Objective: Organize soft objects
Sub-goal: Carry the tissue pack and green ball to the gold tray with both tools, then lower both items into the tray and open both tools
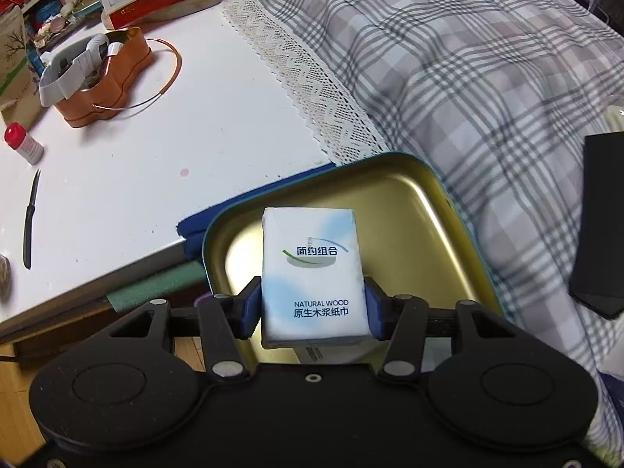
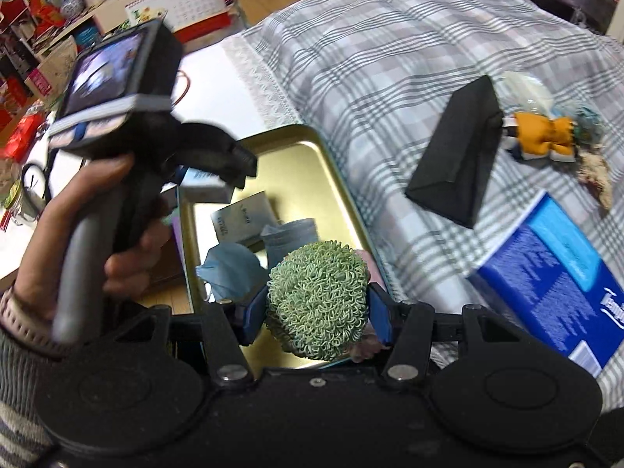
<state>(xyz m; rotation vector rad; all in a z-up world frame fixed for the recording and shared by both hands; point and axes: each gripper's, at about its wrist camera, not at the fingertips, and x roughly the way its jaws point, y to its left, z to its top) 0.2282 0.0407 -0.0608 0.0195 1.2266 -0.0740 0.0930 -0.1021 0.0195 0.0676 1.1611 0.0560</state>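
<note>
- The left claw (image 1: 315,314) is clenched on a white tissue pack (image 1: 314,273); both blue pads press its sides, and the pack stands up between them with its printed face to the camera.
- The pack hangs over a gold tin tray (image 1: 425,210) with a teal rim, not touching its floor as far as the left view shows.
- The right claw (image 2: 318,318) is clenched on a green loopy scrubber ball (image 2: 318,300), its pads (image 2: 255,312) squeezing the ball on each side.
- The ball hangs over the near end of the same tray (image 2: 300,156).
- In the tray, seen from the right view, lie a blue crumpled cloth (image 2: 230,269), a grey folded piece (image 2: 290,238) and a small paper packet (image 2: 241,218).
- The tray sits on a plaid bed cover (image 2: 390,58), at its edge beside a white surface (image 1: 156,148).
- A hand (image 2: 78,226) grips the left claw's handle in the right view, with the pack visible at its tip over the far-left part of the tray.
- On the bed, well apart from the tray, lie a black triangular case (image 2: 456,156), a blue tissue packet (image 2: 553,273) and an orange soft toy (image 2: 542,136).
- On the white surface sit an orange tin (image 1: 105,78), a red-capped bottle (image 1: 23,142) and a black knife (image 1: 30,218).
- A lace edging (image 1: 304,78) runs between the surface and the plaid cover.
</note>
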